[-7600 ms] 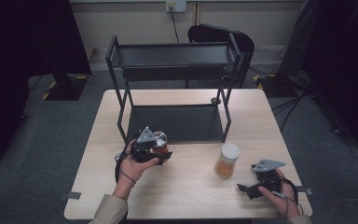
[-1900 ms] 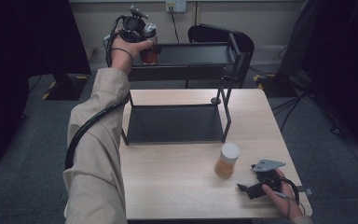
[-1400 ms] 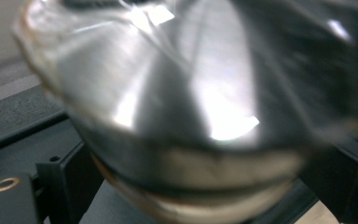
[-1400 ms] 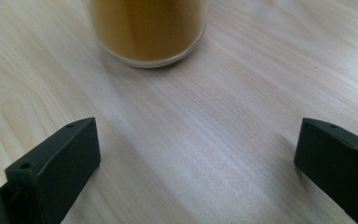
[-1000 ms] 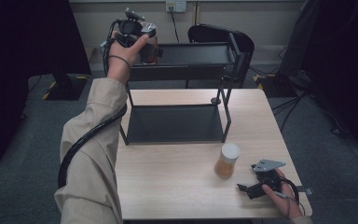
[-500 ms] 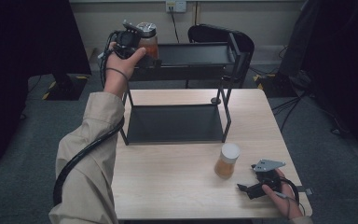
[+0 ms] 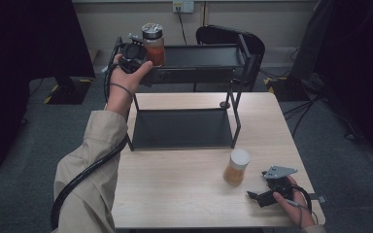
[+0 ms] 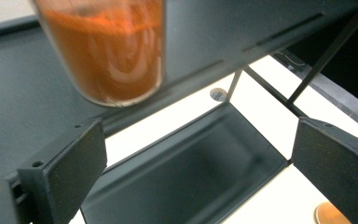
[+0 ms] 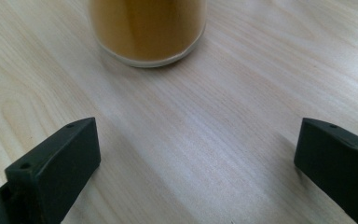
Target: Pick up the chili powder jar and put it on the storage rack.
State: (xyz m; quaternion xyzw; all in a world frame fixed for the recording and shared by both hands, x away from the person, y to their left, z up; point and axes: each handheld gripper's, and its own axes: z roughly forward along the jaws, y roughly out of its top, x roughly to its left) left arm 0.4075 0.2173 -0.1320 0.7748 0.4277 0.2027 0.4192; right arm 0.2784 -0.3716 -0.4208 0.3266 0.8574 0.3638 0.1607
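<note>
On rack's top shelf point(image 7: 209, 56) stands orange-filled jar point(image 7: 153, 44), released; both tools gape, left tool point(image 7: 135, 51), right tool point(image 7: 257, 198).

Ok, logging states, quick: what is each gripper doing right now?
Left gripper: open, empty, just short of the red jar on the top shelf.
Right gripper: open, empty.

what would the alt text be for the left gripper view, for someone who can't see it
A clear jar of orange-red contents stands on the dark top shelf of a black metal rack, just ahead of the left gripper, whose two black jaws are spread wide and empty. Below lie the rack's lower tray and a pale wooden table.
</note>
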